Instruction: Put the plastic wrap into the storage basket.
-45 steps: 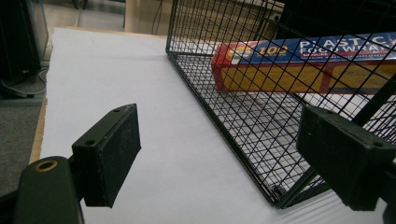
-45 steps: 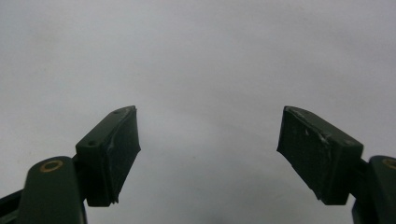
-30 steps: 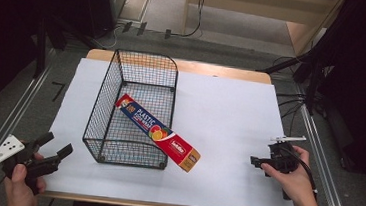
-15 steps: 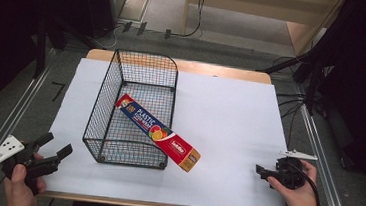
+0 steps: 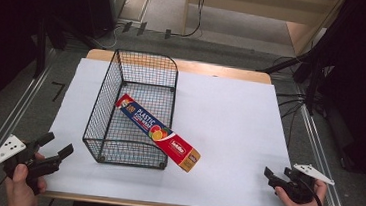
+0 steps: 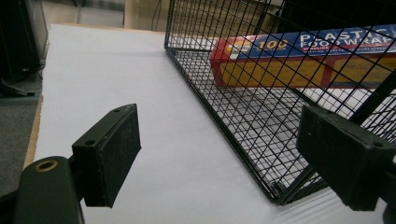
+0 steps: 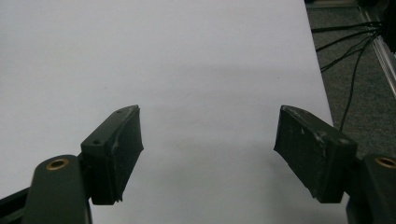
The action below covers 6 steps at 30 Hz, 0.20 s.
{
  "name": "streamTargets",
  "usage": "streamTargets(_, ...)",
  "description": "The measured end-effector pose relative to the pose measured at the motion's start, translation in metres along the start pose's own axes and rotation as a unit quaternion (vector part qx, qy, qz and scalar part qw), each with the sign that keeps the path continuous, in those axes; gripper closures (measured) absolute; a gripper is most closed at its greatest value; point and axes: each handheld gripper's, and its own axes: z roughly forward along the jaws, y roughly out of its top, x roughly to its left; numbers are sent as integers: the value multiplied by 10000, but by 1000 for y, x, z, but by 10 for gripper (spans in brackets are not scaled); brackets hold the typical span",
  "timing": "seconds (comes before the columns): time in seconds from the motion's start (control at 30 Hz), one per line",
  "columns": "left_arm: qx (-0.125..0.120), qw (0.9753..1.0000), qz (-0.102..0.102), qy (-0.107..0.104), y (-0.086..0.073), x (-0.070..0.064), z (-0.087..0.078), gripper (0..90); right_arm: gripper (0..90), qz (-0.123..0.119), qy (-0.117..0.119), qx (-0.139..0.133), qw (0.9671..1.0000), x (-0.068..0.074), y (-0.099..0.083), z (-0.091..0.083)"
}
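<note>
A: Box of plastic wrap (image 5: 158, 132), where?

B: Slanted across the right wall of the wire basket (image 5: 101, 107); blue end inside, orange end out on the white table (image 5: 230, 117).

A: Tongs?

B: Left gripper (image 5: 58, 148) at the near left corner, jaws apart, holding nothing, near the basket. Right gripper (image 5: 268, 174) at the near right corner, jaws apart, holding nothing, well apart from the box.

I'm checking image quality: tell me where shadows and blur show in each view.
High view: surroundings dark, white table evenly lit. Left gripper view: near claw pads soft, wire basket mesh and box sharper. Right gripper view: faint soft shadow between the pads.
</note>
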Motion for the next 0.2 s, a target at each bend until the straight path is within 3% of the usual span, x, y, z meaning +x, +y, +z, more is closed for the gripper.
streamTargets(0.2, -36, 10000, -10, 1, 1, 1, -1, 139, 247, -10, -53, -77, 10000, 2, -2, -2)
